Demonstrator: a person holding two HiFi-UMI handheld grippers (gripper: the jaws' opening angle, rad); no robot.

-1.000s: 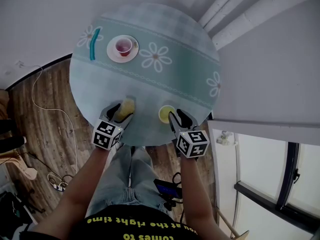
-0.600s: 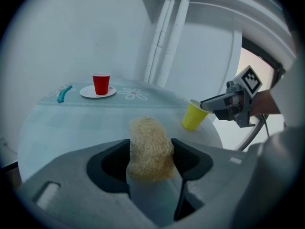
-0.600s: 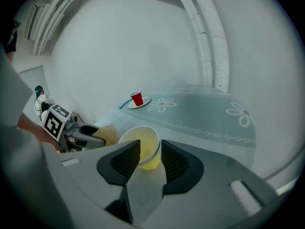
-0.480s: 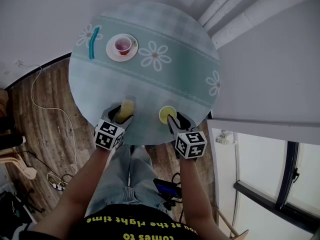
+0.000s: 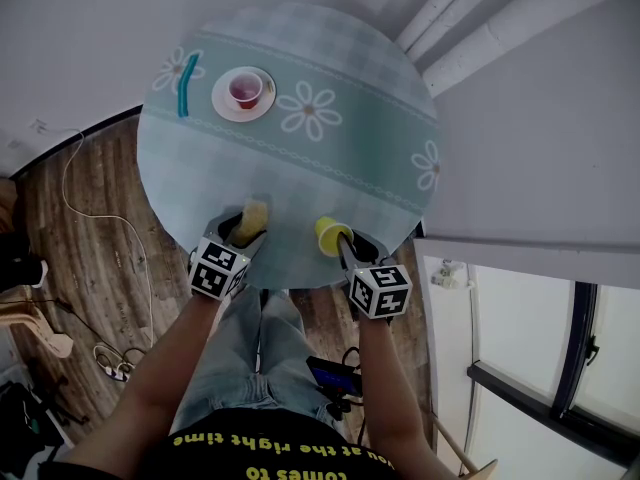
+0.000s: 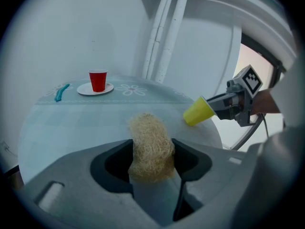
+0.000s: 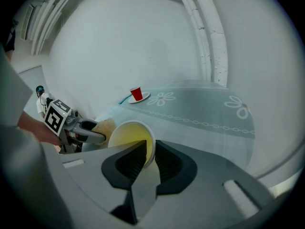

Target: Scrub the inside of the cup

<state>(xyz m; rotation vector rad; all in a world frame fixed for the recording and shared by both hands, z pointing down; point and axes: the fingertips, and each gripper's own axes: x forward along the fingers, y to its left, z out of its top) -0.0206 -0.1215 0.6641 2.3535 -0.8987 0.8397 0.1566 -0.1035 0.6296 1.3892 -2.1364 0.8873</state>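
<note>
A small yellow cup (image 5: pixel 330 233) is near the table's front edge, tipped on its side and off the cloth in the left gripper view (image 6: pixel 199 111). My right gripper (image 5: pixel 342 244) has just been closing, and its jaws now pinch the cup's rim wall (image 7: pixel 131 140), one finger inside and one outside. A straw-coloured fibrous scrub pad (image 5: pixel 252 217) stands between the jaws of my left gripper (image 5: pixel 244 227). Those jaws have just been closing, and both touch the pad's sides (image 6: pixel 151 147). The two grippers are a short way apart, the left one (image 7: pixel 93 130) beside the cup's mouth.
The round table (image 5: pixel 350 158) has a pale teal daisy cloth. At its far left a red cup (image 5: pixel 245 91) stands on a white saucer beside a teal curved tool (image 5: pixel 187 86). White pipes (image 5: pixel 470 18) run along the wall. A white cable (image 5: pixel 90 218) lies on the wooden floor.
The right gripper has moved in on the yellow cup and closed on its rim. The cup stood upright with its mouth up and is now tipped. The left gripper has barely moved.
</note>
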